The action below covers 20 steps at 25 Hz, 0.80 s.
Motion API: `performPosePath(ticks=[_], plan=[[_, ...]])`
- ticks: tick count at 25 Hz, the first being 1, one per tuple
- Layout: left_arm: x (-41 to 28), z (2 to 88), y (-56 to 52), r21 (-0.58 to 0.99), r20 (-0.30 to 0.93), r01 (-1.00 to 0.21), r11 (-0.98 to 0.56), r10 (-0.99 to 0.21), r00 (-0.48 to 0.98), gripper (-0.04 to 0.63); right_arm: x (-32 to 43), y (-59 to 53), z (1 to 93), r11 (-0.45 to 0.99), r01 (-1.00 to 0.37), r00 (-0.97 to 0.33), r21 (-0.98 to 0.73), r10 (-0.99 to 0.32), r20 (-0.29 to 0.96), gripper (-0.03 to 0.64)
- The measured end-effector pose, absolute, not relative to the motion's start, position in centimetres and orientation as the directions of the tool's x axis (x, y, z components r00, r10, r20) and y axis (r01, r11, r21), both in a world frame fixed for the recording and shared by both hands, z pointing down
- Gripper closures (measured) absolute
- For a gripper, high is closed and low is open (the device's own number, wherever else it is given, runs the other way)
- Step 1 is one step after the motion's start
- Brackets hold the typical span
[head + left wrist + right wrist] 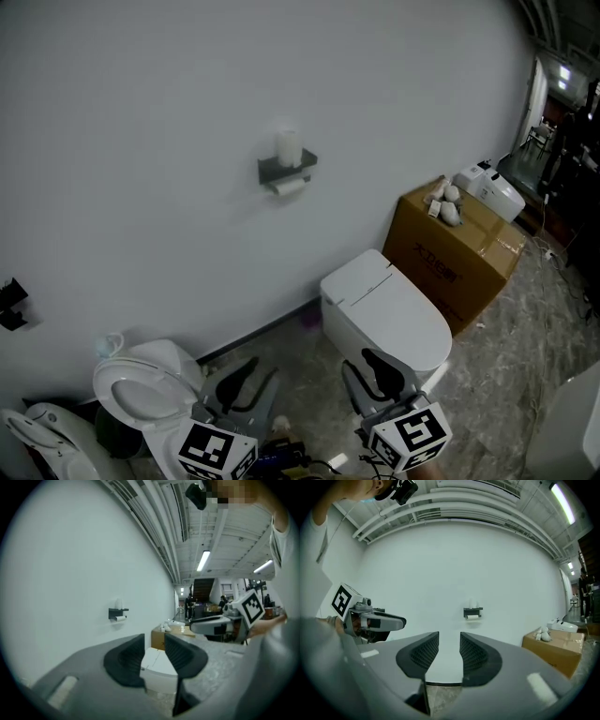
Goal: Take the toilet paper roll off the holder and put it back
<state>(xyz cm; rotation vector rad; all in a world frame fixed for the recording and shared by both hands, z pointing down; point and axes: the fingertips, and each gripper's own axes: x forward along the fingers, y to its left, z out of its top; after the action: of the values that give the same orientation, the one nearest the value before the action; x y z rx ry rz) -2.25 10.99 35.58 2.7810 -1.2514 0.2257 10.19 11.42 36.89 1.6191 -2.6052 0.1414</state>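
A dark holder (287,170) is fixed to the white wall, well above and beyond both grippers. One white toilet paper roll (289,148) stands upright on its shelf, and a second roll (289,187) hangs under it. My left gripper (251,377) and right gripper (370,371) are low at the bottom of the head view, side by side, both open and holding nothing. The holder (118,613) is small and far in the left gripper view, left of the open gripper (153,653). In the right gripper view the holder (473,612) sits just above the gap of the gripper (450,653).
A white toilet (384,309) with its lid shut stands under the holder, ahead of my right gripper. A cardboard box (455,248) with small items on top sits to its right. Another toilet (141,389) with an open seat is at the lower left.
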Motion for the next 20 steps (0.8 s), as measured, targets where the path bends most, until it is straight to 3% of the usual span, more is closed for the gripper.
performPosePath(ticks=[20], plan=[[-5.9, 34.1, -5.9, 0.008, 0.161, -0.707, -0.707, -0.697, 0.699, 0.472, 5.4, -4.8, 35.8, 0.415, -0.910, -0.414, -0.022, -0.899, 0.142, 0.491]])
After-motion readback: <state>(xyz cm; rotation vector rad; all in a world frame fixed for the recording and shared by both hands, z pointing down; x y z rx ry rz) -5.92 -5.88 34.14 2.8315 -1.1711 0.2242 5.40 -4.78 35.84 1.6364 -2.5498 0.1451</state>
